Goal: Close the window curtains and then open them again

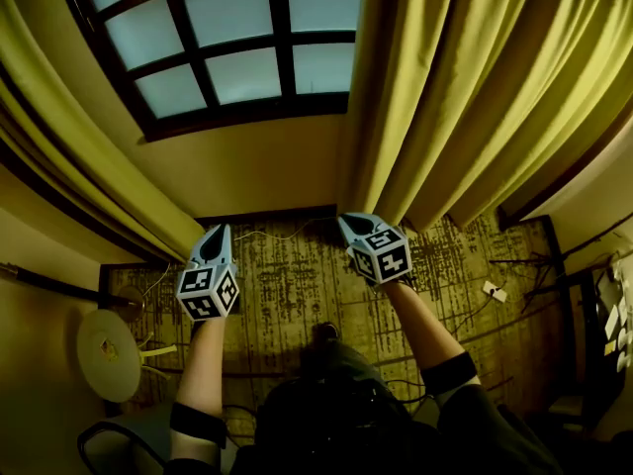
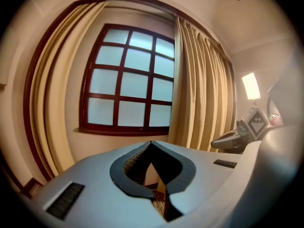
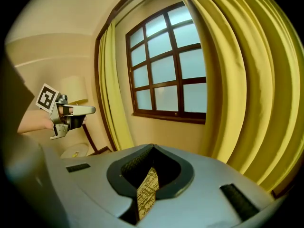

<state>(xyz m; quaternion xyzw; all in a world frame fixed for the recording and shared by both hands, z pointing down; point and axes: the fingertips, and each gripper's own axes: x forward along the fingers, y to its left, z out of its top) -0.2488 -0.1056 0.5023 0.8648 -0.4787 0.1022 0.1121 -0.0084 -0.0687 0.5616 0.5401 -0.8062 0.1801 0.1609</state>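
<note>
A dark-framed window (image 1: 232, 38) with several frosted panes stands in the wall ahead. The left yellow curtain (image 1: 69, 156) hangs gathered at the window's left side. The right yellow curtain (image 1: 465, 87) hangs in folds and covers the window's right part. My left gripper (image 1: 216, 234) is shut with nothing in it, held in the air below the sill. My right gripper (image 1: 348, 222) is shut and empty too, its tips close to the right curtain's lower edge; I cannot tell if they touch. In the right gripper view the curtain (image 3: 242, 80) fills the right side.
A patterned carpet (image 1: 297, 295) covers the floor below. A round white table (image 1: 107, 352) stands at the lower left by a chair (image 1: 109, 443). Cables and a white plug (image 1: 495, 292) lie on the floor at right. A lit lamp (image 2: 251, 85) stands to the right.
</note>
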